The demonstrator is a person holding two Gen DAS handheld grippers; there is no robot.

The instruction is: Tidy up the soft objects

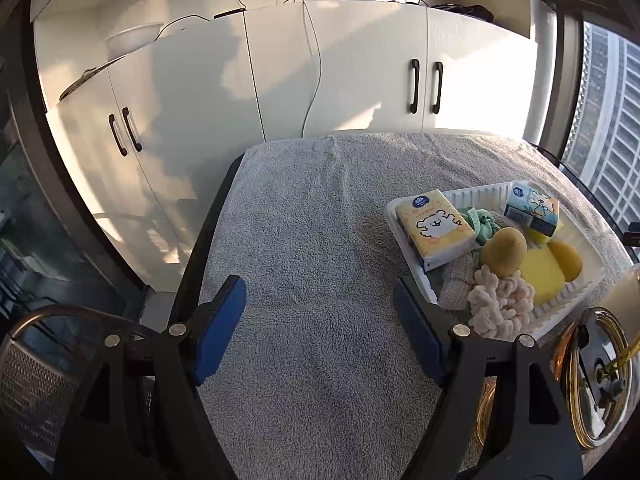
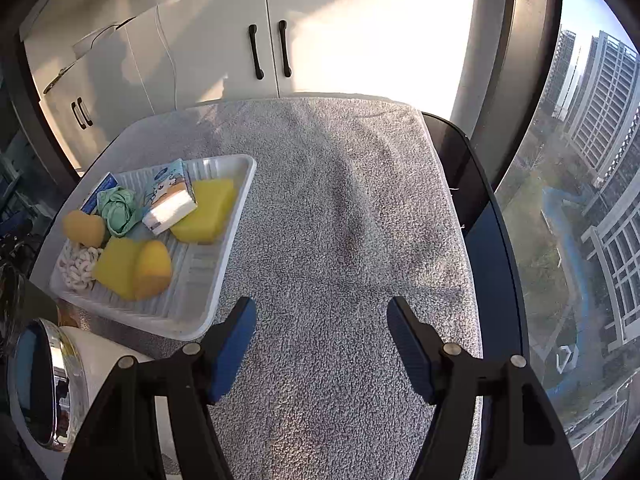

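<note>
Left wrist view: my left gripper [image 1: 318, 320] hangs over the grey towel [image 1: 312, 240] with its blue pads spread wide and nothing between them; the white tray [image 1: 588, 292] sits to the right on the towel, its near edge partly behind the right finger [image 1: 420, 332]; in it I read a yellow tissue pack [image 1: 434, 228], a blue tissue pack [image 1: 532, 208], a green cloth [image 1: 482, 220] mostly buried under the packs, two rounded yellow sponges [image 1: 504, 250], a flat yellow sponge [image 1: 542, 276] and a white knotted rope [image 1: 502, 304]; a beige cloth below the yellow pack is hard to make out.

Right wrist view: my right gripper [image 2: 322, 344] is likewise released, pads apart over bare towel [image 2: 340, 200]; the tray [image 2: 200, 312] lies to the left with the same soft objects inside; the yellow pack is nearly hidden behind the green cloth [image 2: 118, 208]; a white device with a chrome ring [image 2: 60, 380] is cut off at bottom left, and I cannot tell what it is.
</note>
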